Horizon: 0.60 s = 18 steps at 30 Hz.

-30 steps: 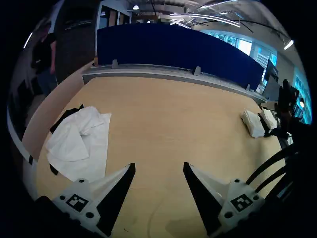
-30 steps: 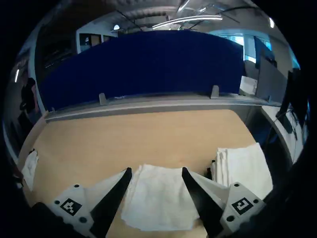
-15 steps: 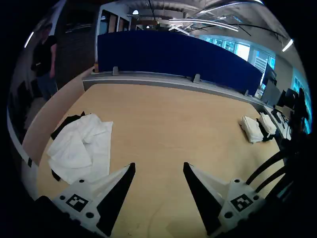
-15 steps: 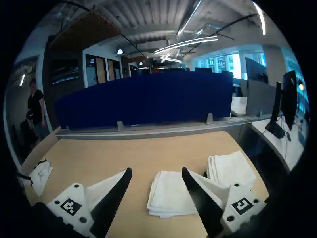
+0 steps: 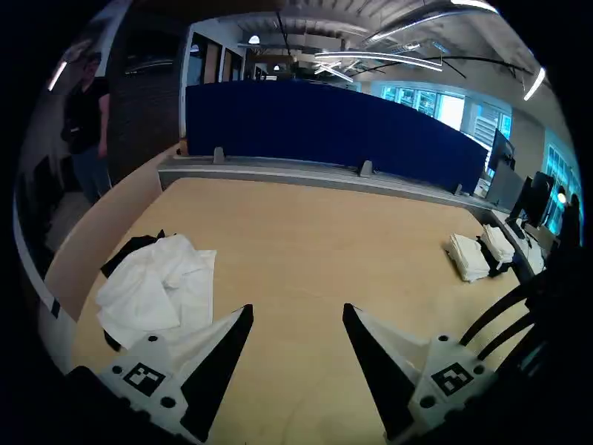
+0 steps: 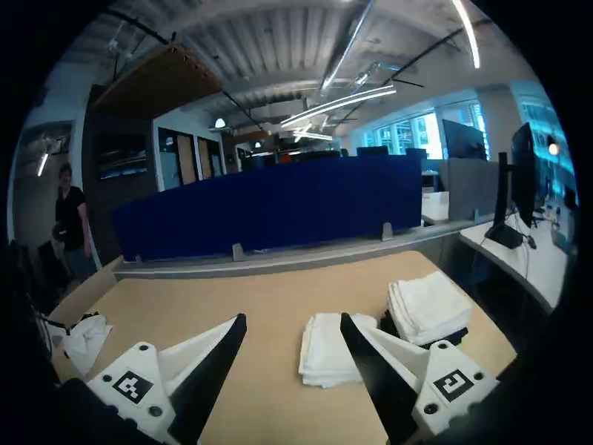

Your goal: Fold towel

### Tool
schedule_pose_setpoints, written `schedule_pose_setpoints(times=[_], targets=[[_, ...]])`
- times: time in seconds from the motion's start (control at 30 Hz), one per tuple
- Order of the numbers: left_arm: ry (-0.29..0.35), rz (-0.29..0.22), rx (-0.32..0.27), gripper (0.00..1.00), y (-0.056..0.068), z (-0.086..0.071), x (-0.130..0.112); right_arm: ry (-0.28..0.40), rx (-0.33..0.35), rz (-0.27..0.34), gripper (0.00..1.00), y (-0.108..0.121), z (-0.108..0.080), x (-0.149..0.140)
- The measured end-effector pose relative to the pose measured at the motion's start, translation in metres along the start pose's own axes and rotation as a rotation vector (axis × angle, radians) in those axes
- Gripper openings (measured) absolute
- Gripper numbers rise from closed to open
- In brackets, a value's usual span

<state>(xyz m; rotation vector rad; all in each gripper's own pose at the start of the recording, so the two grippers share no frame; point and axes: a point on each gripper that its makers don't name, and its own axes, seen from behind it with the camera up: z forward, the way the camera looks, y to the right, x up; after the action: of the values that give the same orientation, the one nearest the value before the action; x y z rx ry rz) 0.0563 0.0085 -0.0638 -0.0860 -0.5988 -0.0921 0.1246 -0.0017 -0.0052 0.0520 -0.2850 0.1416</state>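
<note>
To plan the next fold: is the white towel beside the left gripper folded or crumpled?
Crumpled: the white towel lies in a loose heap with uneven creases.

Towels at both ends of the table, a partition along its far edge.

In the left gripper view, the left gripper (image 5: 295, 326) hangs over the table (image 5: 311, 237). A loose towel heap (image 5: 159, 293) lies ahead to its left, near the table's left edge, on another cloth (image 5: 133, 246). The first folded stack (image 5: 468, 257) and the second folded stack (image 5: 498, 243) lie side by side far to its right. The partition (image 5: 326, 126) stands behind, and a person (image 5: 87, 126) stands beyond the left edge. In the right gripper view, the first folded stack lies just ahead of the right gripper (image 6: 291, 334), partly behind its right finger. The second folded stack is just beside it, to the right and farther back. The towel heap lies far left. A monitor (image 6: 511, 185) stands on a neighbouring desk (image 6: 519, 259) to the right.
</note>
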Motion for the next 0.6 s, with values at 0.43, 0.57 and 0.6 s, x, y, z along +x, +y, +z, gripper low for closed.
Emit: schedule_pose_setpoints(times=[0.43,0.57,0.6], targets=[[0.045,-0.005,0.010,0.89,-0.012,-0.010,0.014,0.028,0.013,0.000,0.98,-0.018,-0.015,0.000],[0.061,-0.007,0.009,0.90,-0.012,-0.012,0.018,0.036,0.016,-0.003,0.98,-0.019,-0.018,0.005],[0.065,-0.007,0.007,0.90,-0.012,-0.012,0.020,0.037,0.016,-0.003,0.98,-0.019,-0.019,0.005]])
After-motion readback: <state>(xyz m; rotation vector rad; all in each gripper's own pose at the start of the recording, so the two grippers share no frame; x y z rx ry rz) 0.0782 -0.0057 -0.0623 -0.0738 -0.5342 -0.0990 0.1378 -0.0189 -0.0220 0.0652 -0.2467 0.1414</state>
